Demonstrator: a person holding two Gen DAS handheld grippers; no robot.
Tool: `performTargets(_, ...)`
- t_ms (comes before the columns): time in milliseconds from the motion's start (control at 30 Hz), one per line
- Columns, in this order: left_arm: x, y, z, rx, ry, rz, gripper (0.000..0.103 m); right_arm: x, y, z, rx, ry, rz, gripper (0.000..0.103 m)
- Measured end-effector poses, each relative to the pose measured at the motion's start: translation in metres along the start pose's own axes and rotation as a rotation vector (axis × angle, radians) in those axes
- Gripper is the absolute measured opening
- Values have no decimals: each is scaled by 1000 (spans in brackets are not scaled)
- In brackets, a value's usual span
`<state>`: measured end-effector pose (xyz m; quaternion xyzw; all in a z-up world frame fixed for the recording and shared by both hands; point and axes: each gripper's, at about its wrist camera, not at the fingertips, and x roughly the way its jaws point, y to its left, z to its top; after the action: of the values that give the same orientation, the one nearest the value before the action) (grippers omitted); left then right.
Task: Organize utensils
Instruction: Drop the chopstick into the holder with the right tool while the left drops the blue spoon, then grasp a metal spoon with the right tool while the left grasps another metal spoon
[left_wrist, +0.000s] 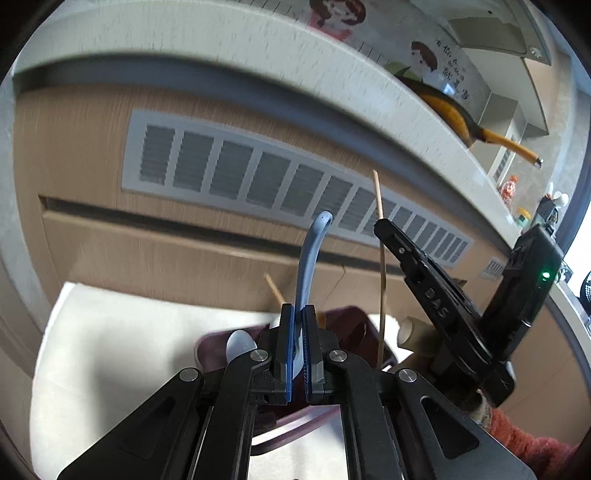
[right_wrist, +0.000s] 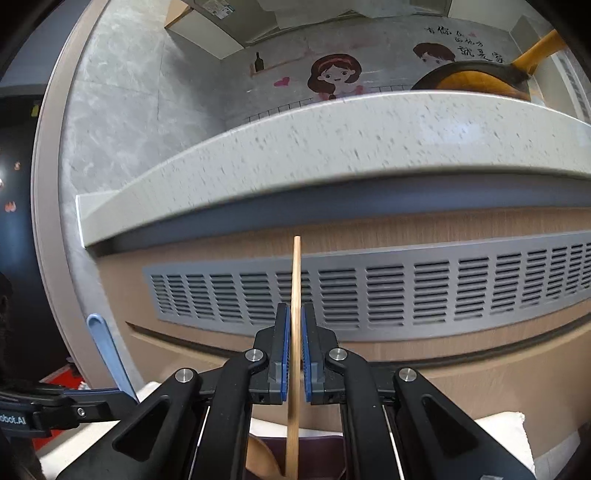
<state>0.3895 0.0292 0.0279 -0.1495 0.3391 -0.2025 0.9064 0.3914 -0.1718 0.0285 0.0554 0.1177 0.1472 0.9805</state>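
My left gripper (left_wrist: 299, 314) is shut on a blue plastic spoon (left_wrist: 310, 258), handle pointing up, above a dark maroon tray (left_wrist: 351, 328). A white spoon (left_wrist: 240, 345) and a second wooden stick (left_wrist: 275, 290) lie in the tray. My right gripper (right_wrist: 294, 314) is shut on a thin wooden chopstick (right_wrist: 295, 277), held upright over the tray (right_wrist: 314, 443). The chopstick (left_wrist: 380, 251) and the right gripper's finger (left_wrist: 424, 273) show at the right of the left wrist view. The blue spoon (right_wrist: 107, 350) shows at the left of the right wrist view.
The tray sits on a white cloth (left_wrist: 110, 350). Behind stands a wooden cabinet front with a grey vent grille (right_wrist: 406, 291) under a speckled counter (right_wrist: 332, 140). A yellow pan (left_wrist: 454, 110) sits on the counter. A wooden spoon (right_wrist: 262, 461) lies in the tray.
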Motion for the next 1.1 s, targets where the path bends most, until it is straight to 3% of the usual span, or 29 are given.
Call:
performTargets(100, 4, 9, -9, -21, 13, -18, 7, -1, -7, -7, 3, 93, 61, 8)
performTargets(233, -3, 12, -11, -55, 2, -26, 13, -23, -8, -7, -40, 72, 18, 9)
performTargets(367, -19, 10, -14, -64, -12, -14, 19, -38, -13, -3, -41, 112, 41, 9)
performTargets(500, -31, 10, -15, -66, -32, -7, 19, -25, 0, -2, -55, 259, 158, 15)
performTargets(633, -43, 24, -19, -81, -46, 5, 19, 17, 39, 0, -179, 492, 209, 16)
performTargets(733, -59, 46, -29, -100, -55, 30, 19, 24, 50, 7, -212, 564, 220, 16)
performTargets(833, -65, 73, -41, -138, -50, 45, 21, 15, 52, 17, -231, 574, 236, 16)
performTargets(967, -53, 98, -54, -191, 18, 57, 21, 3, 60, 18, -278, 574, 233, 16)
performTargets(1100, -46, 105, -72, -178, 105, 64, 21, -22, 71, -4, -293, 633, 355, 16)
